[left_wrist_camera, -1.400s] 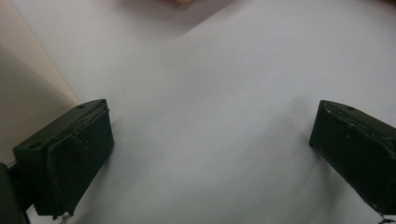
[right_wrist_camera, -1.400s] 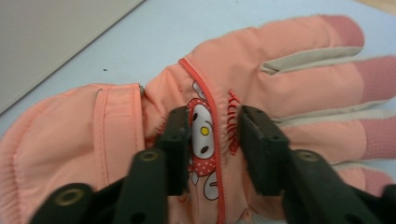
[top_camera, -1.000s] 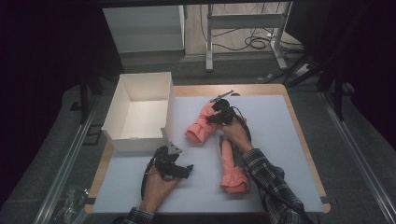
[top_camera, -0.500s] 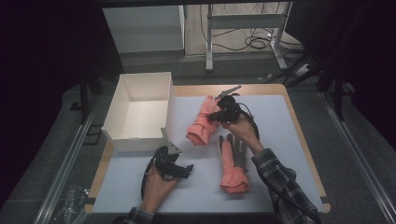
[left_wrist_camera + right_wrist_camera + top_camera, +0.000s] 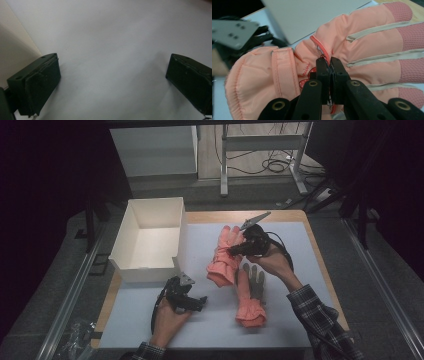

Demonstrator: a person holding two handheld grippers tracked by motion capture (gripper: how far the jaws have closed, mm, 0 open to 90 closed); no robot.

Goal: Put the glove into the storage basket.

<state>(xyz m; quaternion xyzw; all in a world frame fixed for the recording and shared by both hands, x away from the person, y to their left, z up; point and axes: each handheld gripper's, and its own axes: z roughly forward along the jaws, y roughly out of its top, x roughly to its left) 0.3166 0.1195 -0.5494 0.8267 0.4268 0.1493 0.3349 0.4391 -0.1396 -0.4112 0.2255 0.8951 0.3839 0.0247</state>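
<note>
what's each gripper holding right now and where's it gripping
The right gripper pinches a fold of fabric on the back of one pink glove, near its middle. The left gripper holds nothing; its jaws stand open over the table.

A salmon-pink padded glove (image 5: pixel 223 255) hangs lifted, pinched at a fold on its back, cuff drooping toward the box (image 5: pixel 150 240) and fingers pointing away from it; beige strips run along the fingers, and a small red dotted bow marks the back. A second glove (image 5: pixel 251 294), grey palm up, lies flat farther from the box.
</note>
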